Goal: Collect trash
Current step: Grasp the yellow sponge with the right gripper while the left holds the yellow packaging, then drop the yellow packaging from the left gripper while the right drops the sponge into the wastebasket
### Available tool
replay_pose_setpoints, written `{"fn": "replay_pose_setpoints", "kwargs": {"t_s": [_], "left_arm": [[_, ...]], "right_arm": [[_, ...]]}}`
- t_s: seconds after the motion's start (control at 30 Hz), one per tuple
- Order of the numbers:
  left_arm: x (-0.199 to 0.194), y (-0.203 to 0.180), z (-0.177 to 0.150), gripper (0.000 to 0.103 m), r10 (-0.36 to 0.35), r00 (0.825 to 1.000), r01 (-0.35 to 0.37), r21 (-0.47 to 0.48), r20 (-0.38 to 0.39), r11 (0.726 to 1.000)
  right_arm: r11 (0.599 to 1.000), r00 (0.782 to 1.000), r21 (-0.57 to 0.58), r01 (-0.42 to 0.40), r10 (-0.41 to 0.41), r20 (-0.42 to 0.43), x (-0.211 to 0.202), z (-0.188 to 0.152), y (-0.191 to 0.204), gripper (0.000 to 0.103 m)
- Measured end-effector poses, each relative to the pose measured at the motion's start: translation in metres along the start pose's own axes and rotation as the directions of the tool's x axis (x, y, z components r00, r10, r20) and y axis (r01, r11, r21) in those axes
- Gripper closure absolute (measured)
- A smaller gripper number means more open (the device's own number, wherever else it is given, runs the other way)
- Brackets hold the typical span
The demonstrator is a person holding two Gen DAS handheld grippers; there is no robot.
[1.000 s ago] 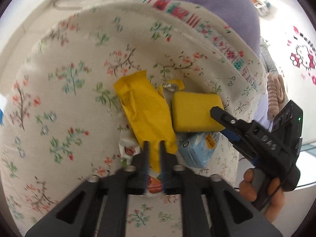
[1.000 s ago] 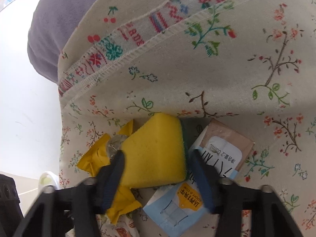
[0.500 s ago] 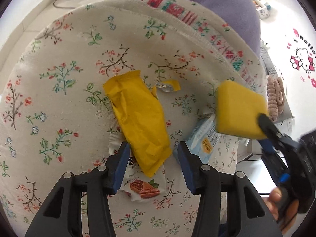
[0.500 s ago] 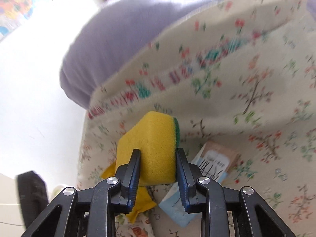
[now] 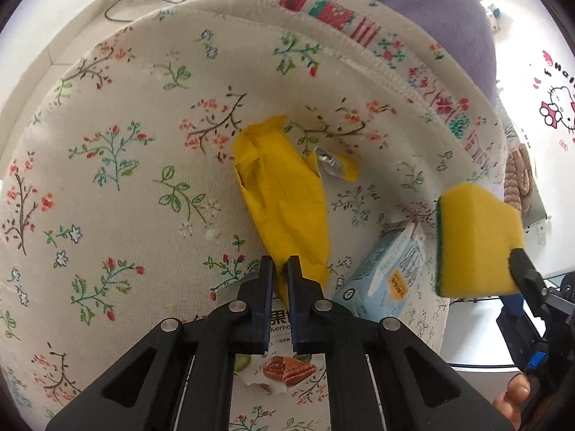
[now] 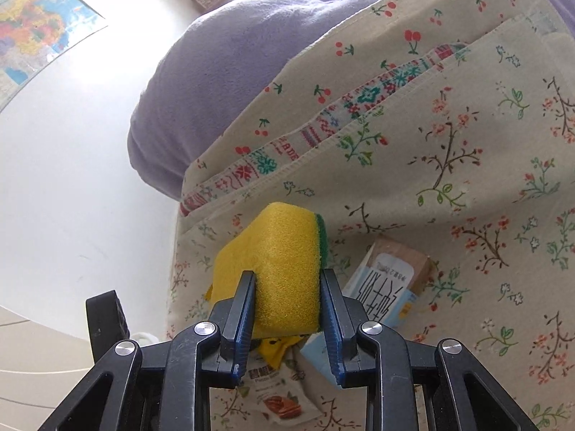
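The right gripper is squeezing the yellow foam sponge; the left gripper is pinching the crumpled yellow wrapper's thin edge — likely slipping free.

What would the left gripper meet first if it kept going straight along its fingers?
The left gripper is nearly shut around the lower end of the yellow wrapper, so it would run along that wrapper. Past it lies only the floral cloth. Whether the pads already pinch the wrapper is unclear.
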State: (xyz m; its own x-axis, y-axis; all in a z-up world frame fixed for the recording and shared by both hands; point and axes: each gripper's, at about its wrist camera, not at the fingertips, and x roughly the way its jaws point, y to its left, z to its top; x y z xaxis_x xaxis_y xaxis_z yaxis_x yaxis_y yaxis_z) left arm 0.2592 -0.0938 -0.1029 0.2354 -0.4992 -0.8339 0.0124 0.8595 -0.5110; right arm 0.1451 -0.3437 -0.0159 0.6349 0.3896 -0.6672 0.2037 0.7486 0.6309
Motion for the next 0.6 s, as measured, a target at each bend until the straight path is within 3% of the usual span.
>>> {"fn": "replay_pose_setpoints", "kwargs": {"t_s": [0.2,0.6], "left_arm": [[-0.024,-0.003,0.002,0.1,-0.048,0.997,0.047,0.012,0.058,0.999],[-0.066,0.014,-0.001,0.101,-0.088,0.991,0.086,0.018,0.097,0.996]], "right_arm": [[1.0,1.0,0.006,-0.018,0.018,0.014,-0.022,0.001,-0.009,0.072],[1.0,1.0,-0.016,-0.008,0.008,0.019,-0.022,-0.006,0.007,0.072]]}}
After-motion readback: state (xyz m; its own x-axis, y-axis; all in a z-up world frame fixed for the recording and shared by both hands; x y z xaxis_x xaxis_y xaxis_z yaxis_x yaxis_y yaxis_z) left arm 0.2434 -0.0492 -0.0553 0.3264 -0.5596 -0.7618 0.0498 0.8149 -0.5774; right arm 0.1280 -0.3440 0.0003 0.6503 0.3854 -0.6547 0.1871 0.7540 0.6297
